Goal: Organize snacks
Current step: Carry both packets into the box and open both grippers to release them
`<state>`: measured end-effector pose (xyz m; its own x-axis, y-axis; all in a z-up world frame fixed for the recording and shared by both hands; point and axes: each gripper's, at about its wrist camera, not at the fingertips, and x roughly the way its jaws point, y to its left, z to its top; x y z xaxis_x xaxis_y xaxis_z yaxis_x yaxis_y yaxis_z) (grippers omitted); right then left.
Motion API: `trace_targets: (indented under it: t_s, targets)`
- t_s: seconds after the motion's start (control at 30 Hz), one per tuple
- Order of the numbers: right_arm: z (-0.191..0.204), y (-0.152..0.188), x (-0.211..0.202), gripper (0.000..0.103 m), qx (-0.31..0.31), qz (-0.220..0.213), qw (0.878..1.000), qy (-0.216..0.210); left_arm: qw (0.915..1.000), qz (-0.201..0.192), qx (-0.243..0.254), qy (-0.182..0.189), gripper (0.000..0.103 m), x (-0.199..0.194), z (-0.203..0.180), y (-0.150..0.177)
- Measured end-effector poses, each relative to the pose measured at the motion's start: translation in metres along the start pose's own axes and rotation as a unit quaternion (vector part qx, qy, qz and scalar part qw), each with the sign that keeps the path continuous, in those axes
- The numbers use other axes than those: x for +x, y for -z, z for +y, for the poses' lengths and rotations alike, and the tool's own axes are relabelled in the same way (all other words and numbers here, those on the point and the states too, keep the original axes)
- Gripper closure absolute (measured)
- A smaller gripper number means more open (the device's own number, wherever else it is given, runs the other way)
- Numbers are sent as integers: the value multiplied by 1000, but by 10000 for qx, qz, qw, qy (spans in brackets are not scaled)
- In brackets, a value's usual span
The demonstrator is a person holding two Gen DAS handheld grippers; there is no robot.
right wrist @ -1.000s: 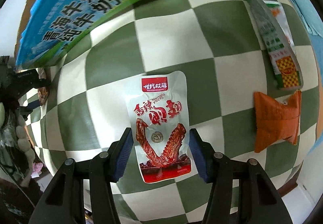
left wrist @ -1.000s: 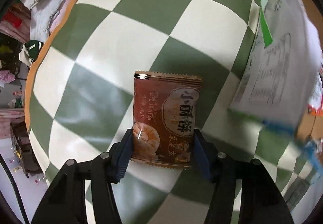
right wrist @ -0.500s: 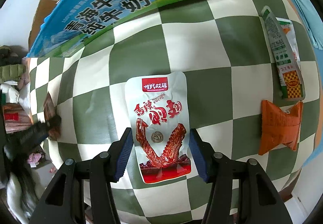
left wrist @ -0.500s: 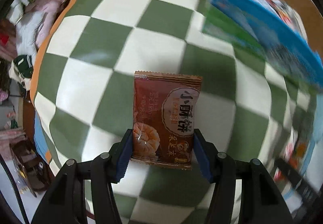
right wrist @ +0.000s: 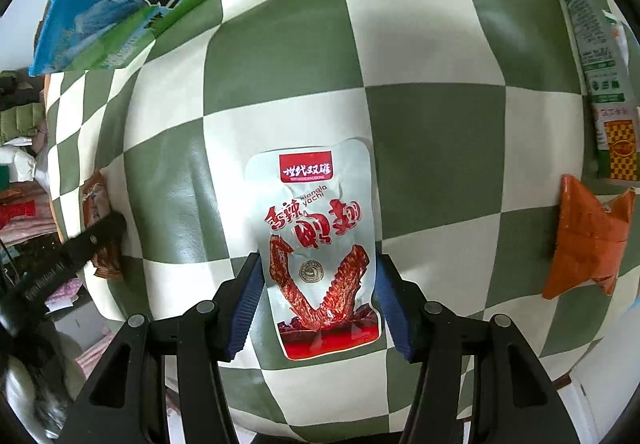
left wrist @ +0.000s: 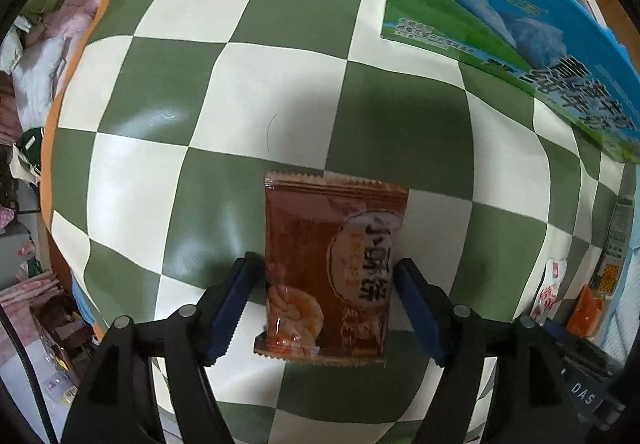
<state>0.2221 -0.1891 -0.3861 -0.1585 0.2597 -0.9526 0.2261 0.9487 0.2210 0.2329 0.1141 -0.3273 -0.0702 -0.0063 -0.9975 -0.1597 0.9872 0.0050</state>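
Left claw [left wrist: 326, 308] had just been opening, pads spread clear of the brown biscuit packet [left wrist: 334, 264] between them, its long axis pointing away from the claw. Beyond and right of that packet stood the milk carton box [left wrist: 500, 24] on the checkered bench [left wrist: 240, 84]. Right claw [right wrist: 316, 308] pinched the silver duck-wing pouch [right wrist: 316, 244], box beyond it.

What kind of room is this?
Probably a lived-in home: a table under a green-and-white checked cloth, snack packets beside a milk carton box, and piled clothes beyond the edge.

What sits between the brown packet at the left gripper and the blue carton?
Nothing visible: only bare checkered cloth separates brown packet and blue carton. The left gripper has just been opening, the packet between its jaws.
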Motion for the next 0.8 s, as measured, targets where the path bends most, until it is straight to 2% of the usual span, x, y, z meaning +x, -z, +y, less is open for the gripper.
trace_targets:
  t_s: [0.13,0.17,0.2,0.3,0.33,0.5,0.8]
  targets:
    - [-4,0,0,44,-3,88,10000,6,9999,0,-108,80,35,4,10,-4]
    - [-4,1,0,44,-10,101,9999,9,9999,-46,-108,78,38,3,10,-4]
    - [-2,0,2,44,-21,114,9999,17,9999,-78,-97,71,47,0,6,-4]
    - [2,-2,4,45,-48,101,9999,46,9998,-175,-28,-36,47,-7,1,2]
    - [6,-3,5,45,-70,75,9999,67,9998,-207,-12,-62,47,-11,-2,-6]
    - [21,-2,6,46,-139,-25,9998,103,9994,-335,79,-60,47,-24,-12,4]
    - [31,4,-17,46,-256,-245,9994,-40,9977,-556,386,-3,47,-47,-43,21]
